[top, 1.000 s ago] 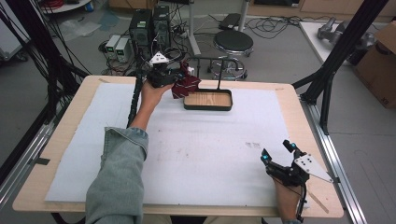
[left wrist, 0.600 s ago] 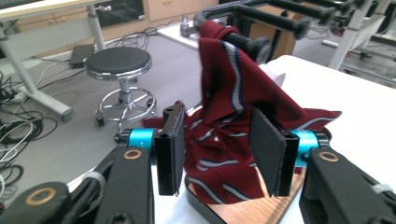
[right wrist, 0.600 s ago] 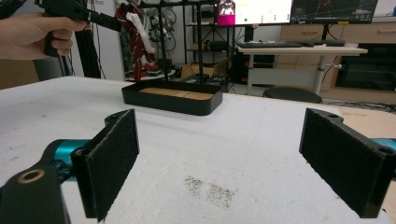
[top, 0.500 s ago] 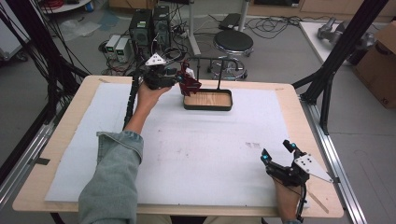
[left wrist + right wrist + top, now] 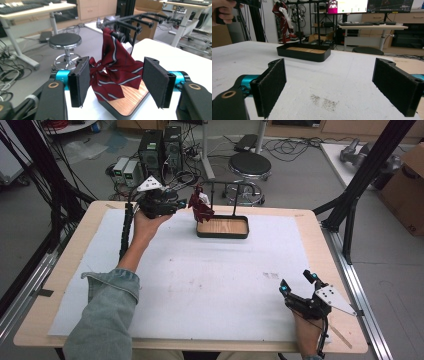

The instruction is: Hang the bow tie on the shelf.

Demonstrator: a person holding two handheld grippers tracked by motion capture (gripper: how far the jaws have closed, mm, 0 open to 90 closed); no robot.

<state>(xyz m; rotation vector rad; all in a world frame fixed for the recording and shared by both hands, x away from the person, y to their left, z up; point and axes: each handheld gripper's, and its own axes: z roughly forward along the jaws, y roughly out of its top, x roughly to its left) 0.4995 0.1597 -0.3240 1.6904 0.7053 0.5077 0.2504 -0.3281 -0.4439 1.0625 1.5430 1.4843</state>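
left gripper (image 5: 115, 80): jaws wide open just short of the tie (image 5: 113, 72), gripping nothing | tie: draped over a peg of the rack (image 5: 136, 21) above the tray (image 5: 223, 227), so hanging, guess that's the point | right gripper (image 5: 299, 287): open, parked at near corner, out of the way

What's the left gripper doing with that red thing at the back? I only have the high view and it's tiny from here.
Observer: The left gripper is open; its pads stand either side of a dark red striped bow tie without touching it.
Operator: Is the tie lying in the tray?
Observer: No. It hangs from the front peg of the black rack, its lower end over the tray's wooden floor.
Operator: And my right gripper?
Observer: The right gripper is open above the white mat, nothing between its pads; a grey smudge marks the mat just ahead.
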